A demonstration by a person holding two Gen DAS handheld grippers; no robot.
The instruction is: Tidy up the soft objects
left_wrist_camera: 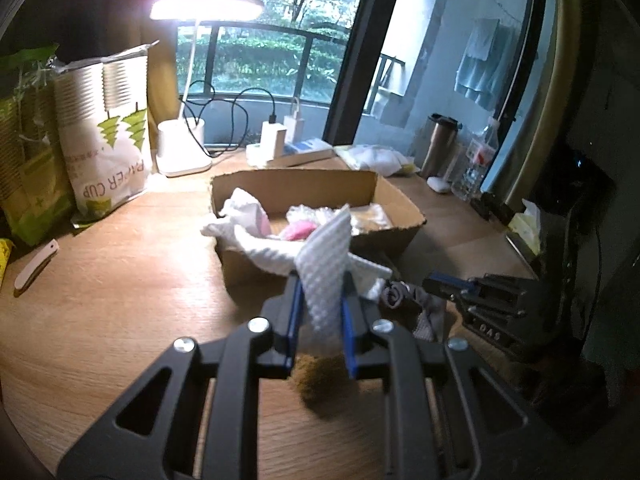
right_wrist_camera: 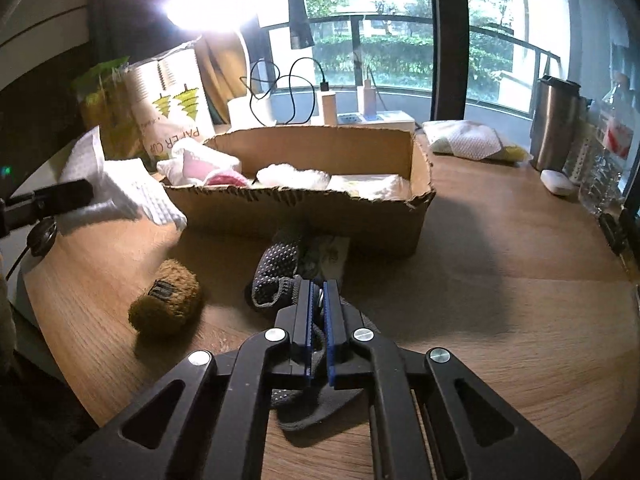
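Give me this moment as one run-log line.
left gripper: shut on white cloth | right gripper: shut on grey dotted sock | cardboard box: partly filled | brown plush: on table

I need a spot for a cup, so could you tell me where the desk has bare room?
Bare wood lies right of the cardboard box, toward the steel tumbler, and left of it, below the paper cup bag. In front of the box it is crowded: grey sock, brown plush, white cloth, both grippers.
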